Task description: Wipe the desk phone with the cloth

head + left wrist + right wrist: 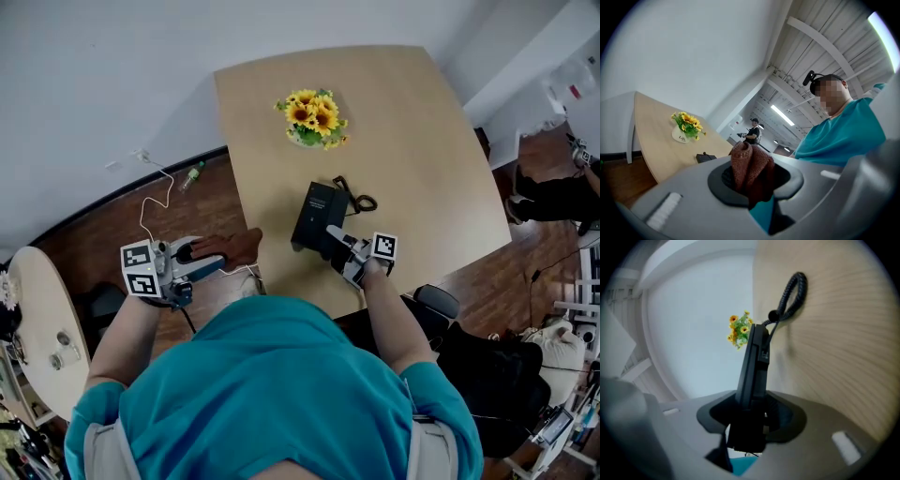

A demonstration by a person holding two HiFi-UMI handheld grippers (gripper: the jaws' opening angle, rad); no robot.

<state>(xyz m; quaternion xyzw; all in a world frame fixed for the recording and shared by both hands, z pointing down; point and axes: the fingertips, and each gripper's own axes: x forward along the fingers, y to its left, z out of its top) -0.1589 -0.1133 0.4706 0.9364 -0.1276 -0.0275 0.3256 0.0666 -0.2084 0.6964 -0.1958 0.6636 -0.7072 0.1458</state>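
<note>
The black desk phone (314, 217) rests near the front edge of the light wooden table (422, 159), its coiled cord (356, 200) trailing behind it. My right gripper (336, 240) is shut on the phone's near edge; in the right gripper view the phone (754, 366) stands edge-on between the jaws, with the cord (790, 291) looping over the tabletop. My left gripper (217, 262) hovers off the table's left corner, shut on a bunched reddish-brown cloth (232, 247). In the left gripper view the cloth (750, 166) fills the jaws and the phone (706, 157) lies farther off.
A white pot of sunflowers (314, 117) stands at mid-table behind the phone. On the wooden floor to the left lie a bottle (192, 174) and a white cable (155, 202). A round side table (37, 328) is at lower left, dark bags (487, 375) at right. A second person (752, 132) stands far off.
</note>
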